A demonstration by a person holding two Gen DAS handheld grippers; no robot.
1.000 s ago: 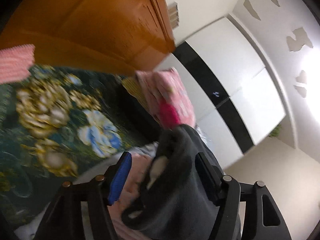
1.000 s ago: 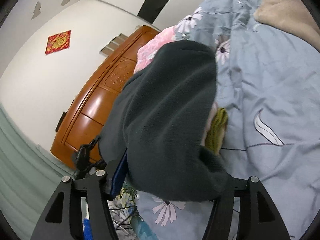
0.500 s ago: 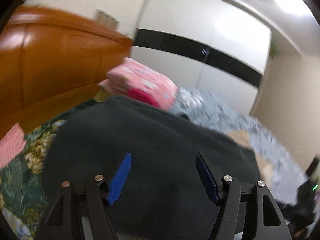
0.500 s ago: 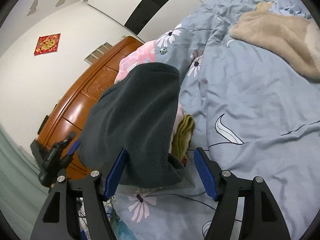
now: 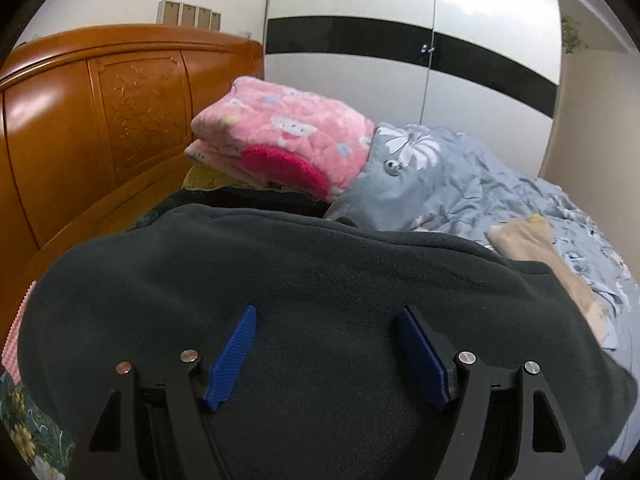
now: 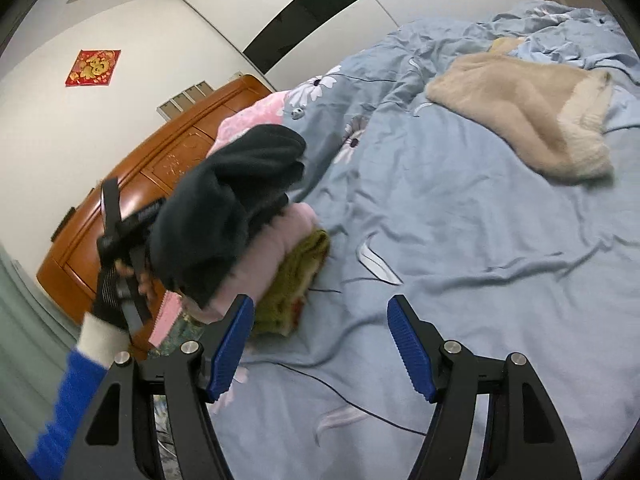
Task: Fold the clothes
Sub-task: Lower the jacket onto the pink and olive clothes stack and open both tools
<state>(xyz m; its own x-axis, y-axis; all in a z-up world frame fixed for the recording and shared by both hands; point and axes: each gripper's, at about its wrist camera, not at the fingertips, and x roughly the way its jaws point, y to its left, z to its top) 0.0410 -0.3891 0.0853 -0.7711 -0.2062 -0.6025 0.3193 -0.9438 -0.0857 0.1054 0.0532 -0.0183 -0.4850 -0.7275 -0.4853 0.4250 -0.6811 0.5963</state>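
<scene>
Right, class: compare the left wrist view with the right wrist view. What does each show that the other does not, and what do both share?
Only the left wrist view: the open left gripper low over the dark fleece.

Only the right wrist view: the open right gripper, a red wall hanging, the pink garment and olive garment stacked under the fleece, and a blue sleeve.

Both: fleece, wooden headboard, floral duvet, beige garment.

No text is readable. The square red paper decoration [image 6: 93, 68] on the white wall bears gold markings, but they are too small to make out.
</scene>
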